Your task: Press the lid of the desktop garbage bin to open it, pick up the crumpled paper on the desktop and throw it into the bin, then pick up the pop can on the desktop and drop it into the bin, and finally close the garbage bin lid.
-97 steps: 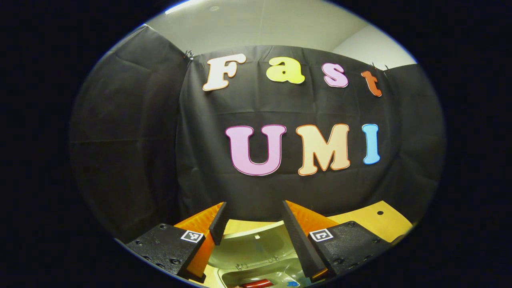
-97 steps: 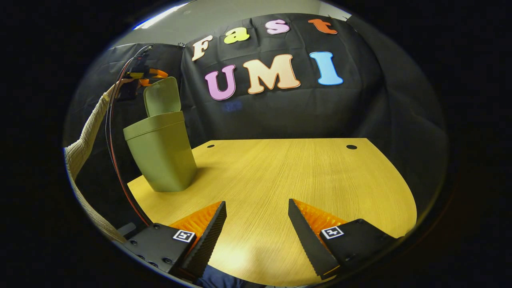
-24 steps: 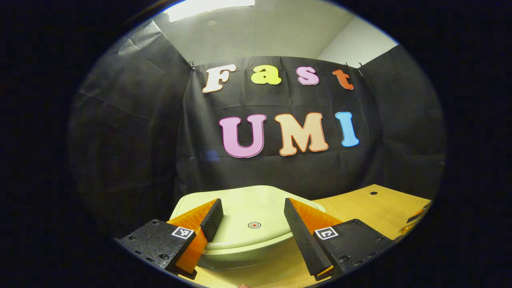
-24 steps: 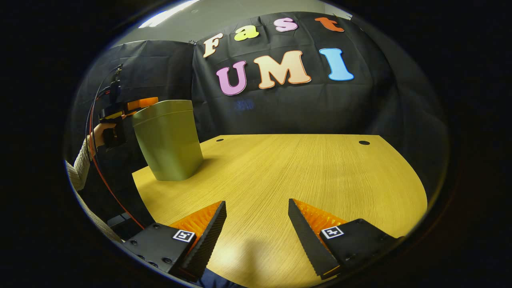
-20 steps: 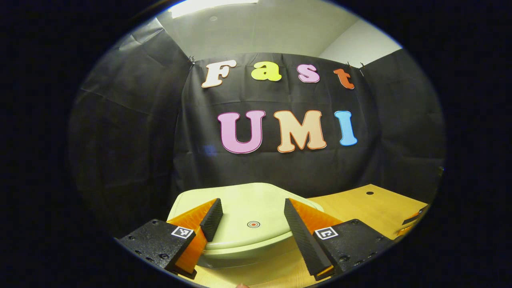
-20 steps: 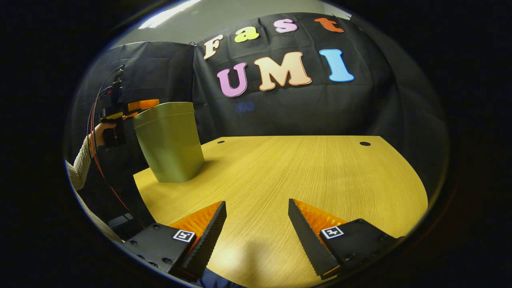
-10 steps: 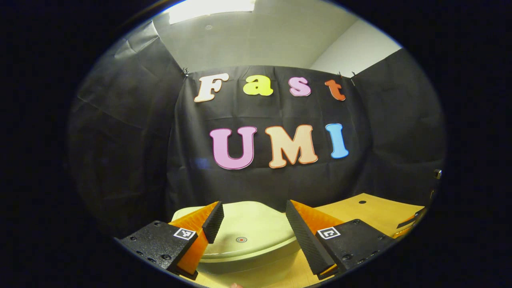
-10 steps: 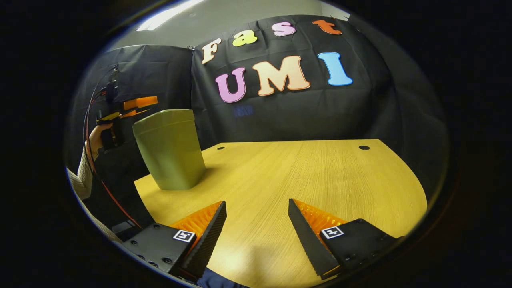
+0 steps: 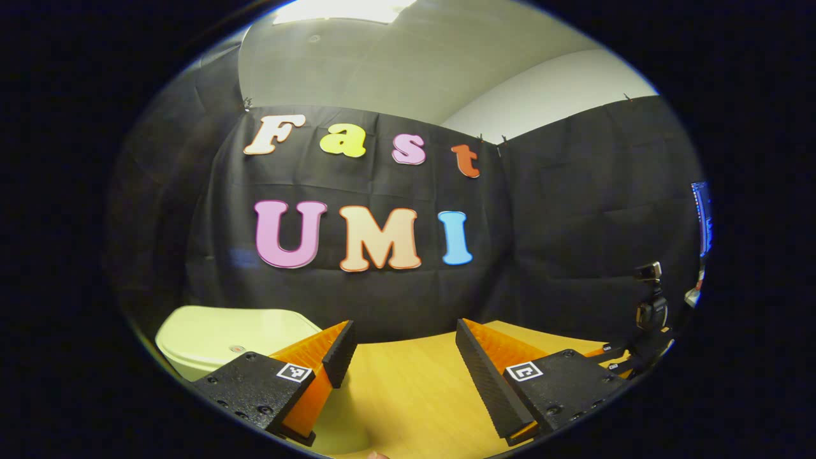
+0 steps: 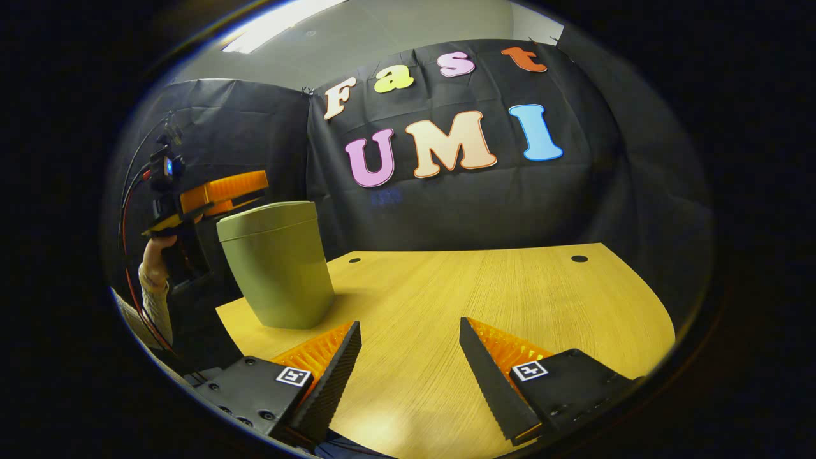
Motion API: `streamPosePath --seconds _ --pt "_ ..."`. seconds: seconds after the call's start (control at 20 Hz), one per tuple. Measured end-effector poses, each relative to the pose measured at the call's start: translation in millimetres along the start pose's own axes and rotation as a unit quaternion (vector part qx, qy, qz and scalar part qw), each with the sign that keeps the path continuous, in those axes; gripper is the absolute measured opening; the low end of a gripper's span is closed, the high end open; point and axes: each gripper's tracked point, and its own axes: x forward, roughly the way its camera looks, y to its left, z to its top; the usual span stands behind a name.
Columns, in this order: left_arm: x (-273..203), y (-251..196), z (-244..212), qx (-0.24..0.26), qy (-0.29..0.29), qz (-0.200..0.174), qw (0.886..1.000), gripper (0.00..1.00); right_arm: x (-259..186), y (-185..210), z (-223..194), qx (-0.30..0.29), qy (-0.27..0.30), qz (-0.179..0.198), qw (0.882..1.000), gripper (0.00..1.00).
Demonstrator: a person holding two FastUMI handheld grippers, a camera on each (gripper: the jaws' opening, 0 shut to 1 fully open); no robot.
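The olive-green garbage bin (image 10: 277, 264) stands near the desk's left edge with its lid (image 10: 268, 212) down. In the left gripper view the closed lid (image 9: 226, 328) lies at the lower left, beside my left gripper (image 9: 401, 350), which is open and holds nothing. In the right gripper view, that left gripper (image 10: 220, 191) hangs in a hand (image 10: 153, 255) just left of the bin's top, apart from it. My right gripper (image 10: 408, 363) stands open over the desk's near part, well right of the bin.
The wooden desk (image 10: 484, 299) has two small cable holes (image 10: 579, 259) near its far edge. At the far right of the left gripper view a small camera on a stand (image 9: 649, 306) shows. The sleeve (image 10: 150, 312) reaches in at the left.
The bin's lid went from raised to closed. In the last second my left gripper lifted off the lid and swung right, so the bin slid to its view's left. The right gripper barely moved.
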Motion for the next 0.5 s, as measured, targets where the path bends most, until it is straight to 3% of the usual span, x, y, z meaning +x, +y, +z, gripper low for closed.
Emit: streamPosePath --seconds 0.25,0.4,0.45,0.5 --pt "-2 -31 -52 -0.036 0.022 -0.047 0.998 0.95 1 15 6 0.003 -0.019 -0.008 1.000 0.98" --pt "-3 -31 -80 -0.049 0.036 -0.053 0.997 0.95 3 13 13 0.010 -0.038 -0.027 0.999 0.98" --pt "-4 -29 -86 -0.052 0.038 -0.052 0.997 0.95 3 11 15 0.010 -0.045 -0.037 0.998 0.94" --pt "-3 -26 -90 -0.052 0.038 -0.049 0.997 0.95 4 10 18 0.010 -0.051 -0.046 0.998 0.98"
